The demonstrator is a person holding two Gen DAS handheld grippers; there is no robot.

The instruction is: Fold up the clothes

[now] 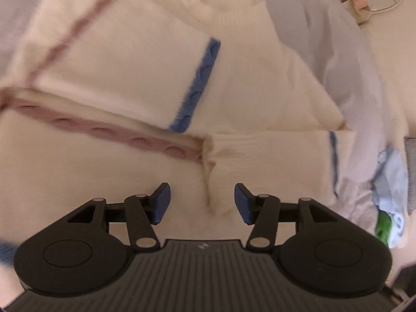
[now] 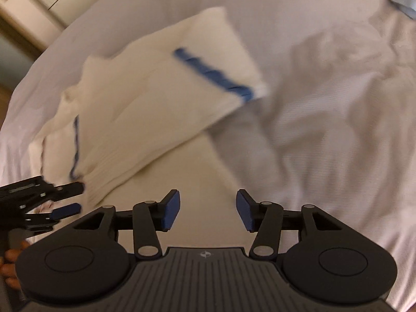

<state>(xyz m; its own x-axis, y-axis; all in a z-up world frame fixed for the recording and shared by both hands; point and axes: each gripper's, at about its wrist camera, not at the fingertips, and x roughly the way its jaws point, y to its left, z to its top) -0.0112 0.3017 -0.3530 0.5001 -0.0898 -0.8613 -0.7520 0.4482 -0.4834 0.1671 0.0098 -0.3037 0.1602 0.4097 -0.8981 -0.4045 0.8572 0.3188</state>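
No readable text, labels or numbers anywhere. Only a small pale logo mark on the ribbed housing of the left gripper (image 1: 202,202) and the right gripper (image 2: 207,213), too small to make out.

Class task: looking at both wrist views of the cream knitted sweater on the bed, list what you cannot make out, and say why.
- Cream knitted sweater: lower body, left wrist view, hidden by the left gripper.
- Knit texture, right wrist view: motion-blurred.
- Green-and-white item, left wrist view: edge-distorted, unidentifiable.
- Person's hand, right wrist view: cut off by the frame edge.
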